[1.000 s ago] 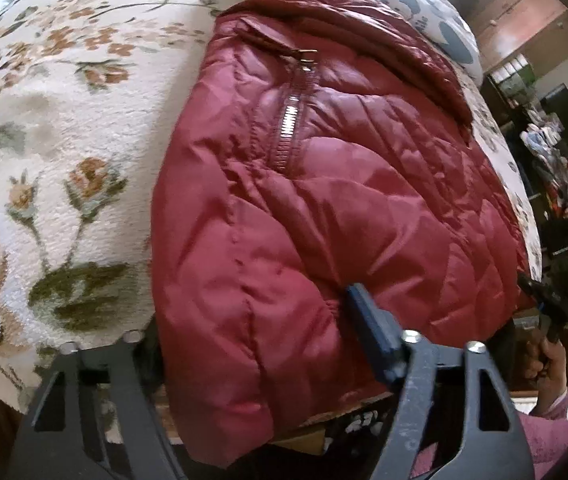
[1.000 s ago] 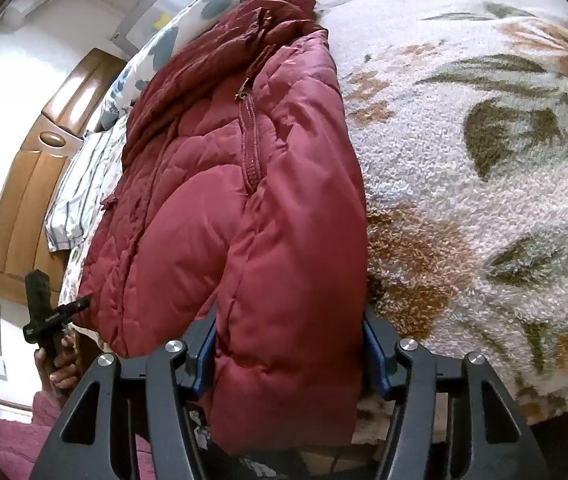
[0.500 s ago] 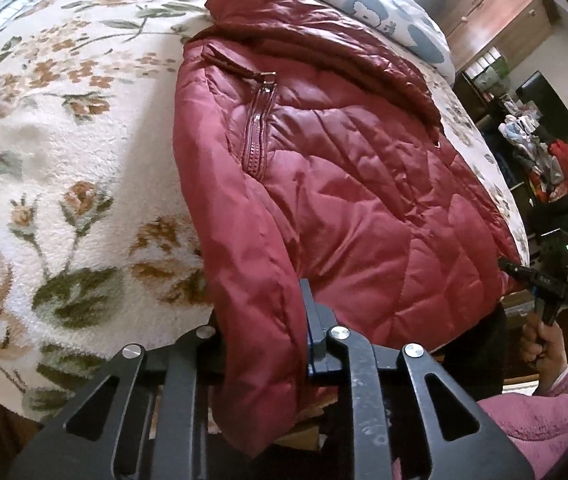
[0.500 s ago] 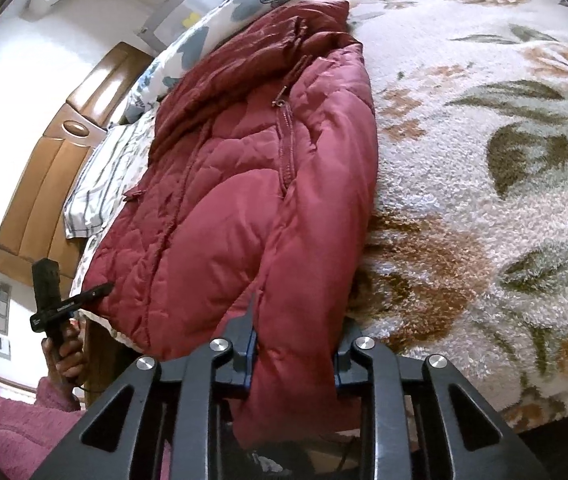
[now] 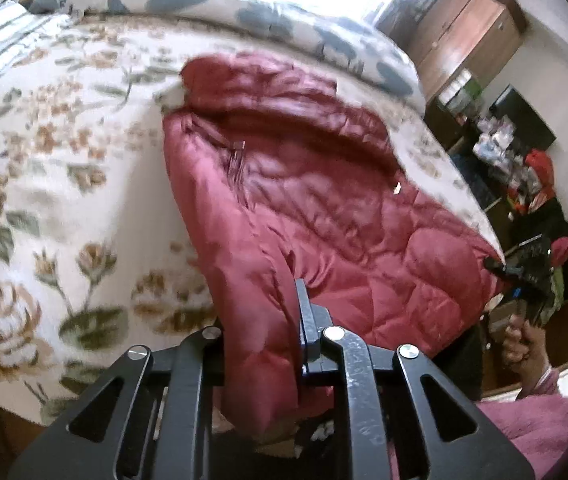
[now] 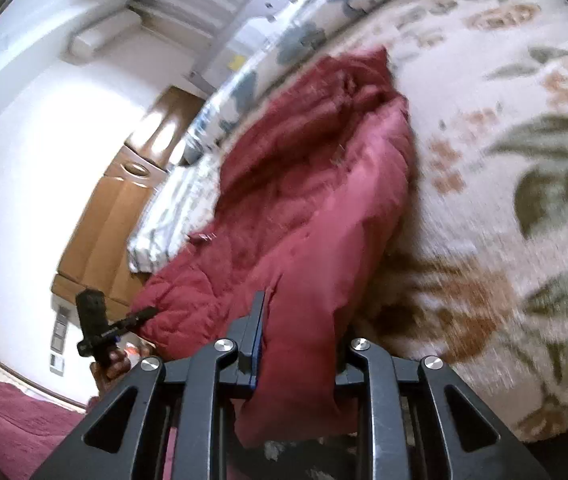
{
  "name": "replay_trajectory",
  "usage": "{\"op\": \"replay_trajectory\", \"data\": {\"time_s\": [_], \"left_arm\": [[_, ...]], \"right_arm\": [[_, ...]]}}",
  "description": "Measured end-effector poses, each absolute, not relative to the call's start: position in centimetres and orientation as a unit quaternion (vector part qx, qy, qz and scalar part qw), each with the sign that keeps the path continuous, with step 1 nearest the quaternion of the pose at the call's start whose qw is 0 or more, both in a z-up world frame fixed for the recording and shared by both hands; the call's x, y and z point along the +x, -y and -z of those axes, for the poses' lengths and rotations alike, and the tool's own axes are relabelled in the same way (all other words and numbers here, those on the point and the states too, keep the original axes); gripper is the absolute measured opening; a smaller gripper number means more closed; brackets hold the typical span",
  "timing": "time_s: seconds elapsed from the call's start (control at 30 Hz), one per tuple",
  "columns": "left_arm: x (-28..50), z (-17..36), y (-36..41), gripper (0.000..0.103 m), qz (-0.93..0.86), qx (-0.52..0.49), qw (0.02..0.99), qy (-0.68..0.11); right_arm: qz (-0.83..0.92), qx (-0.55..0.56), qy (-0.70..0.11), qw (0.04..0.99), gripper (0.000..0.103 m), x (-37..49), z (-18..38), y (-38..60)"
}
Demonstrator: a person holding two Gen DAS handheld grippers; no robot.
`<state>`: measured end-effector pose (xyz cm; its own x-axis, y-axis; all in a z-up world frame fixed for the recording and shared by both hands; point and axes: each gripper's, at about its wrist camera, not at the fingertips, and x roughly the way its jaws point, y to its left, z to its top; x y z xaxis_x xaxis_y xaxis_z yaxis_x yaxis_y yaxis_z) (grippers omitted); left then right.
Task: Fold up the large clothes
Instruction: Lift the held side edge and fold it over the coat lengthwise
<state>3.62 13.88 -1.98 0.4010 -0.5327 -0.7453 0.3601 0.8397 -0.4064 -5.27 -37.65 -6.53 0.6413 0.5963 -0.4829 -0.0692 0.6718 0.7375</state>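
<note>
The left gripper (image 5: 261, 344) has its two fingers pressed narrow on a fold of the red quilted down jacket (image 5: 324, 208), at the corner of the jacket that hangs over the near edge of the bed. The red fabric fills the whole gap between the fingers and drops a little below them. The right gripper (image 6: 298, 344) holds the jacket (image 6: 304, 208) in the same way: its fingers are closed on a thick fold at the other near corner, and the cloth hangs down between and under them.

From both grips the jacket stretches away over the floral blanket (image 5: 55, 208). It lies flat on this blanket, with the collar end at the far side, close to the white duvet with grey-blue patches (image 5: 243, 16). A pocket zipper (image 5: 237, 160) is visible on the jacket, near its left edge in the left wrist view. The pictures are somewhat blurred, so small details of the stitching are not clear.

In the left wrist view the right gripper (image 5: 524, 276) appears at the far right corner of the jacket, in the person's hand (image 5: 524, 340). Beyond the jacket on that side stands a wooden wardrobe (image 5: 468, 36). In the right wrist view a wooden headboard (image 6: 111, 220) and a striped pillow (image 6: 171, 216) are to the left of the jacket.
</note>
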Motion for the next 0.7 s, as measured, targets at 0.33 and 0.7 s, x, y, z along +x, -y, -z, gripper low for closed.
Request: {"op": "replay_trajectory", "data": {"time_s": [0.33, 0.7], "left_arm": [[7.0, -0.5, -14.5, 0.014, 0.249, -0.140, 0.859, -0.425], [11.9, -2.5, -12.5, 0.014, 0.214, -0.131, 0.882, -0.400]], "right_arm": [[-0.188, 0.349, -0.309, 0.865, 0.022, -3.2, 3.2, 38.3], [-0.148, 0.314, -0.268, 0.899, 0.022, 1.2, -0.1, 38.2]]}}
